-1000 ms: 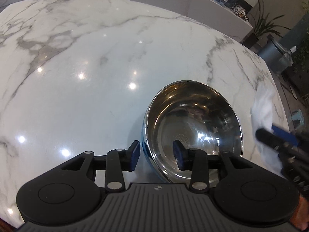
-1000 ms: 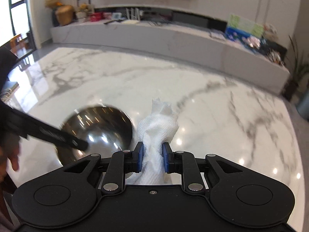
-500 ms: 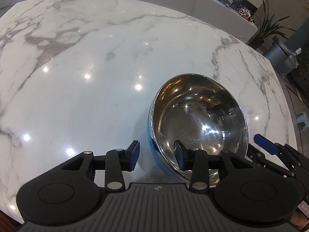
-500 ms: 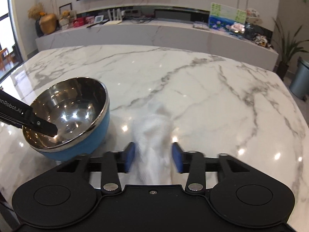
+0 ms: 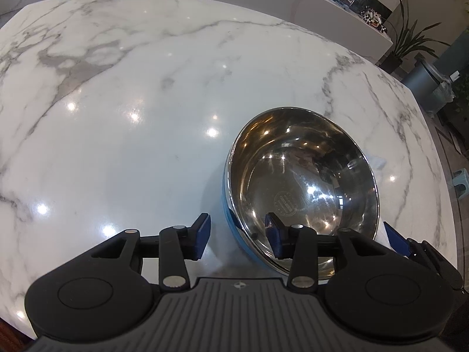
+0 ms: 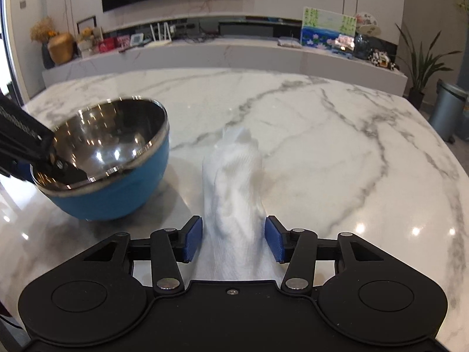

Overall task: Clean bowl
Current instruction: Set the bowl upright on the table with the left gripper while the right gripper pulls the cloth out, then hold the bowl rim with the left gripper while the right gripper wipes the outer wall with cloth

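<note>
A steel bowl (image 5: 302, 182) with a blue outside (image 6: 111, 193) sits on the white marble table (image 5: 132, 146), leaning toward my left gripper. My left gripper (image 5: 237, 237) is open and straddles the near rim, one pad outside and one inside. One of its fingers (image 6: 67, 173) shows inside the bowl in the right wrist view. A crumpled white paper towel (image 6: 234, 190) lies on the table right of the bowl. My right gripper (image 6: 233, 240) is open, its blue pads on either side of the towel and apart from it.
The table's right edge (image 5: 451, 205) runs close to the bowl. Beyond it stand a grey bin (image 6: 448, 108) and a potted plant (image 6: 422, 64). A long low marble shelf (image 6: 205, 55) with ornaments lies behind the table.
My right gripper has opened and let go of the paper towel, which now rests on the table beside the bowl. My left gripper stays open astride the rim.
</note>
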`<state>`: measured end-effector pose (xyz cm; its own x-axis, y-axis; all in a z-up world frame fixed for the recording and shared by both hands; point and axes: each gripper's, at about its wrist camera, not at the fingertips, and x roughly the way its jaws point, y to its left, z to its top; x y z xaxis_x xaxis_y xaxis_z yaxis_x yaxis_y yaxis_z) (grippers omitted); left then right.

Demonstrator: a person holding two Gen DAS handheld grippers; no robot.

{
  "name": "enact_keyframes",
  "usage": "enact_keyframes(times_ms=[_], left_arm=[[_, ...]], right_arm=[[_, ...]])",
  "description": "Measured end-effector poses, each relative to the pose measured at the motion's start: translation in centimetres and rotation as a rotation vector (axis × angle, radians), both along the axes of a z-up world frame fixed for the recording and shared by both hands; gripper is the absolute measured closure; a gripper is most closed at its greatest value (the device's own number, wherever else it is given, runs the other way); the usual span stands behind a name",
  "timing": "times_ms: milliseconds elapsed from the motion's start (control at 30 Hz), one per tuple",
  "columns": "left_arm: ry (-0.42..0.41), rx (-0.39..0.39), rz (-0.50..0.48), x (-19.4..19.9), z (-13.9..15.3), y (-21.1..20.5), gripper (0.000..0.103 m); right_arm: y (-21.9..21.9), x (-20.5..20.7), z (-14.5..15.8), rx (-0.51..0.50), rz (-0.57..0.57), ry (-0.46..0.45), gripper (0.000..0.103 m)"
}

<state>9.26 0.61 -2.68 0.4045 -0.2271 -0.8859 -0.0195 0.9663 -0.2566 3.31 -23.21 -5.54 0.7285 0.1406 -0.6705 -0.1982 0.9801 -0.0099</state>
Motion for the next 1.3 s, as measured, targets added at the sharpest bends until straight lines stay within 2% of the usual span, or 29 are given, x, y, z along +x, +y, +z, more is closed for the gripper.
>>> enact_keyframes(times_ms=[67, 133, 167, 233, 300, 600, 767, 967, 1300], left_arm=[[0.006, -0.009, -0.001, 0.0, -0.2, 0.0, 0.067], [0.009, -0.012, -0.006, 0.1, -0.4, -0.1, 0.072], [0.007, -0.014, -0.007, 0.0, -0.4, -0.1, 0.075], [-0.002, -0.016, -0.011, 0.0, -0.3, -0.2, 0.08], [-0.006, -0.009, -0.013, 0.1, -0.2, -0.4, 0.082], [-0.015, 0.009, -0.015, 0.5, 0.0, -0.6, 0.084], [-0.011, 0.009, -0.02, 0.4, 0.0, -0.7, 0.084], [-0.011, 0.008, -0.024, 0.4, 0.0, -0.5, 0.084], [-0.017, 0.011, -0.036, 0.2, 0.0, -0.7, 0.083]], right_arm=[[0.1, -0.1, 0.0, -0.011, -0.006, -0.003, 0.062], [0.2, -0.1, 0.0, -0.025, -0.016, -0.004, 0.071], [0.2, -0.1, 0.1, -0.033, -0.021, -0.005, 0.08], [0.4, 0.0, 0.4, -0.05, -0.022, -0.008, 0.083], [0.7, 0.0, 0.9, -0.067, -0.014, -0.016, 0.087], [2.0, 0.4, 3.5, -0.123, 0.026, -0.041, 0.088], [3.7, -0.4, 4.2, -0.149, 0.086, -0.06, 0.088], [4.6, -0.5, 3.6, -0.187, 0.12, -0.05, 0.088], [4.9, -0.1, 2.4, -0.16, 0.14, 0.015, 0.088]])
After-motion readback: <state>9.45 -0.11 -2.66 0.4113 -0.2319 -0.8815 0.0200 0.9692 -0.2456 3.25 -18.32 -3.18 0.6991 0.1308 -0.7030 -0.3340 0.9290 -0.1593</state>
